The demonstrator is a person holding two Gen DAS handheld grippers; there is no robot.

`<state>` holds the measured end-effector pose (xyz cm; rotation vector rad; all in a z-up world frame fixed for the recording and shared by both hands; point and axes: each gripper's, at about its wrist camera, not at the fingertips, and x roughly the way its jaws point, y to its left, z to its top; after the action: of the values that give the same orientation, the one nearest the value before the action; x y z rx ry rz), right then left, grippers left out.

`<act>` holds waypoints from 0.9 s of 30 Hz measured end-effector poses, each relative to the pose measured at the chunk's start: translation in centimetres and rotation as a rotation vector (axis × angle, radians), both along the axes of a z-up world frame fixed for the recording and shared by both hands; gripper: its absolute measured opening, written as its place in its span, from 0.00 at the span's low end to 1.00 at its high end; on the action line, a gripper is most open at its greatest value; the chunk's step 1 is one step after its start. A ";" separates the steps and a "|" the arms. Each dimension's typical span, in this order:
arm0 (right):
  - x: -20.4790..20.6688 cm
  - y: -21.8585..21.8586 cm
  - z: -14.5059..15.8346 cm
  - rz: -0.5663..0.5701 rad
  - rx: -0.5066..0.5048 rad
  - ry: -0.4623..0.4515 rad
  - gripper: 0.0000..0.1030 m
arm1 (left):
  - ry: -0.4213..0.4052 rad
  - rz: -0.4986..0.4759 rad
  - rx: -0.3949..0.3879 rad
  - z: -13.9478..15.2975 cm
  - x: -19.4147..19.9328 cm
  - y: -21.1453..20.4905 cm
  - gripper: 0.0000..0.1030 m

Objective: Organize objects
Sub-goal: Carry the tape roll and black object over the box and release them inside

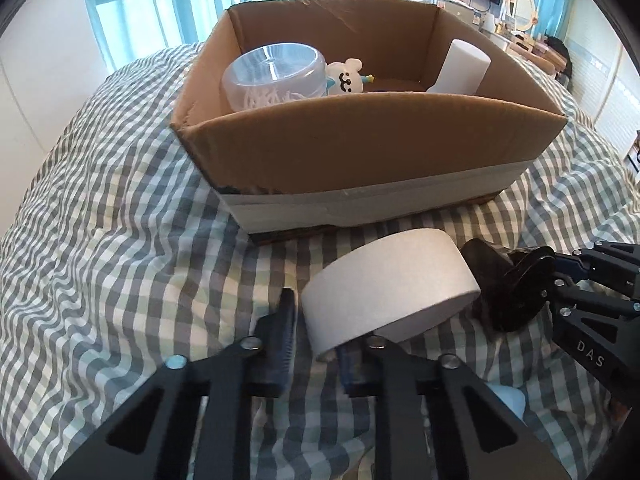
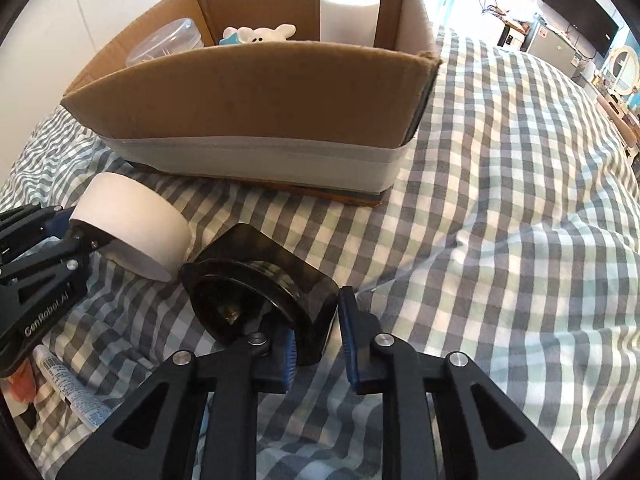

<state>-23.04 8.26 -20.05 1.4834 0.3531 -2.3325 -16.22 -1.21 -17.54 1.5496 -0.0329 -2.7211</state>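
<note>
Fingers of the left gripper (image 1: 316, 344) pinch the rim of a white tape roll (image 1: 390, 284) lying on the checked bed (image 1: 120, 240). Just right of it, the right gripper (image 2: 318, 336) clamps the wall of a black holder (image 2: 260, 292). Behind both stands the cardboard box (image 1: 360, 148).

The box (image 1: 360, 152) is matt brown corrugated cardboard, its lower edge wrapped in a smooth, faintly shiny pale tape band (image 2: 256, 160). Under it lies soft woven gingham cloth (image 1: 120, 240), creased and matt. The white roll (image 1: 390, 284) looks like matt paper. The black holder (image 2: 260, 292) is glossy hard plastic. In the box, the clear container (image 1: 272, 76) is transparent shiny plastic, and the white cylinder (image 2: 348, 16) looks matt and smooth.
</note>
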 end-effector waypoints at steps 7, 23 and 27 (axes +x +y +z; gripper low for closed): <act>1.9 0.7 2.6 -0.005 -0.005 0.073 0.17 | 0.045 0.000 -0.004 2.5 2.2 -0.6 0.11; 7.6 2.1 11.9 -0.004 -0.007 0.219 0.16 | 0.193 0.020 0.012 10.0 7.0 -3.1 0.09; 9.3 1.3 13.2 0.006 -0.022 0.258 0.17 | 0.228 0.018 0.019 11.7 8.1 -3.0 0.09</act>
<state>-13.78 9.53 -6.84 1.1701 0.3949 -2.5196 -8.07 -4.23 -5.88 1.2264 0.0087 -2.8723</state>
